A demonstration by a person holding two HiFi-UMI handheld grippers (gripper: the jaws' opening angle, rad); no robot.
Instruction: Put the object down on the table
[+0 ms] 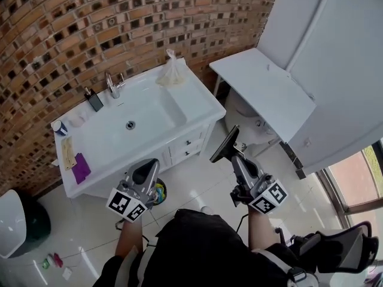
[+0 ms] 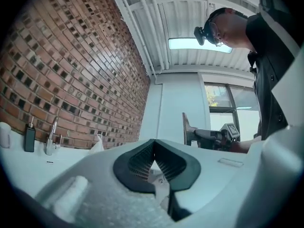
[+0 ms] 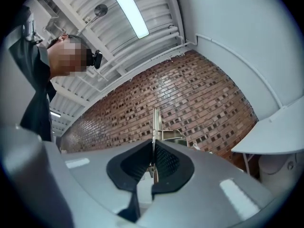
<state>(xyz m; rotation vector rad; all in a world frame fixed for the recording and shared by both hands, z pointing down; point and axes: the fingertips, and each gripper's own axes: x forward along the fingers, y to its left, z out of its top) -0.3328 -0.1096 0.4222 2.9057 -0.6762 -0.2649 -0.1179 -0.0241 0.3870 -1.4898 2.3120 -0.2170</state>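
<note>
Plate sits clamped edge-on in your right gripper, in the air short of the white table, left gripper closed on nothing, so carry it over the top, tilt it flat, lower till it touches, then release.

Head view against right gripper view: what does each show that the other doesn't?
Only the head view: the sink, tap, floor and left gripper. Only the right gripper view: the ceiling lamp. Both: the brick wall, the white table, and the right gripper shut on a thin flat object.
</note>
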